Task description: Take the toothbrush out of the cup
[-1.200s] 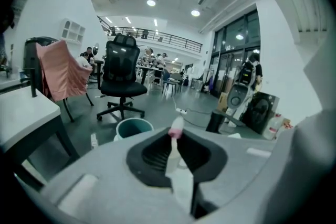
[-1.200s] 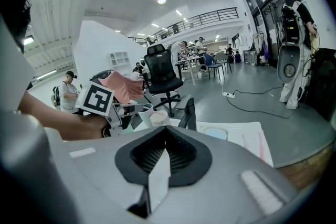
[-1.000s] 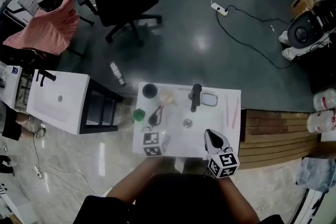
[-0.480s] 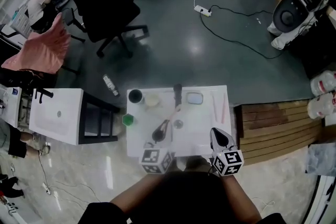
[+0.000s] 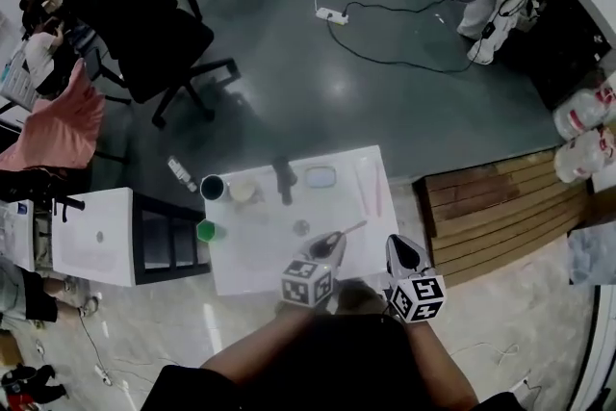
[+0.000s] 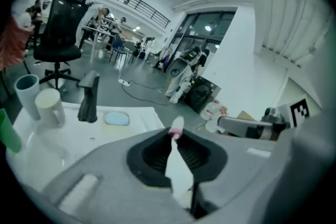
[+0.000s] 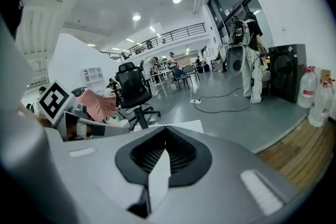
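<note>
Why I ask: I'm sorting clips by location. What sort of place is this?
Probably an open-plan office or lab hall: a black office chair, a power strip lying on the polished floor, and an upper gallery railing overlooking the room.

No words, brands or numbers can be read anywhere. The only signs are black-and-white square markers. In the head view they stand on the left cube point(image 5: 306, 282), which belongs to the left gripper point(image 5: 337, 241), and on the right cube point(image 5: 416, 297), which belongs to the right gripper point(image 5: 400, 246). One such marker also shows at the right edge of the left gripper view and one at the left of the right gripper view. The labels on the jugs point(image 7: 315, 97) are too small to read.
</note>
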`<move>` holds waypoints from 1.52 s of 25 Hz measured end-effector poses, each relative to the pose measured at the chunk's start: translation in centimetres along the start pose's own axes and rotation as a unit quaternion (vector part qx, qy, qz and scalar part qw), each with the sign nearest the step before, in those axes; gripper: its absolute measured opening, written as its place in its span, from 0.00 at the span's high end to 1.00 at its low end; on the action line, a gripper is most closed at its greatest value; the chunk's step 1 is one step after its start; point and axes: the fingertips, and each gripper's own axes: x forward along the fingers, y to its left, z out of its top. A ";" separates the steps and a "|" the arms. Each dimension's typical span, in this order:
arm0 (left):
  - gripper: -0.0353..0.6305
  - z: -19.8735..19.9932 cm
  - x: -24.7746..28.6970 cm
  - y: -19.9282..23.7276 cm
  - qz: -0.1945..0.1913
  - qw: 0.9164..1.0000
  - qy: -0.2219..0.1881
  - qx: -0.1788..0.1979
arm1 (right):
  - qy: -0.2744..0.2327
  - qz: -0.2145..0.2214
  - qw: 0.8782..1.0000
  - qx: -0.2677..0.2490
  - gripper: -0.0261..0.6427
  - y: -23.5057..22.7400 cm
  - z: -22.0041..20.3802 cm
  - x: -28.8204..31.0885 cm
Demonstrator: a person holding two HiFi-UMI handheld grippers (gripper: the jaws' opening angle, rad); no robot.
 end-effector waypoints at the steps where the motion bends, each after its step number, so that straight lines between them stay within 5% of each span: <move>1: 0.90 -0.8 1.1 -0.6 -0.010 1.000 0.019 0.003 | -0.001 -0.004 1.000 0.003 0.96 -0.7 -0.1 -0.5; 7: 0.90 -4.0 6.5 -1.8 -0.030 0.993 0.106 0.031 | 0.001 -0.024 1.000 0.019 0.96 -4.6 -1.0 -2.5; 15: 0.90 -4.6 11.1 -0.3 -0.007 0.984 0.163 0.065 | 0.000 -0.038 0.999 0.031 0.96 -8.7 -1.2 -2.7; 38: 0.90 -1.2 18.1 2.0 0.025 0.976 0.208 0.066 | -0.004 -0.022 0.999 0.027 0.96 -12.1 0.6 -0.7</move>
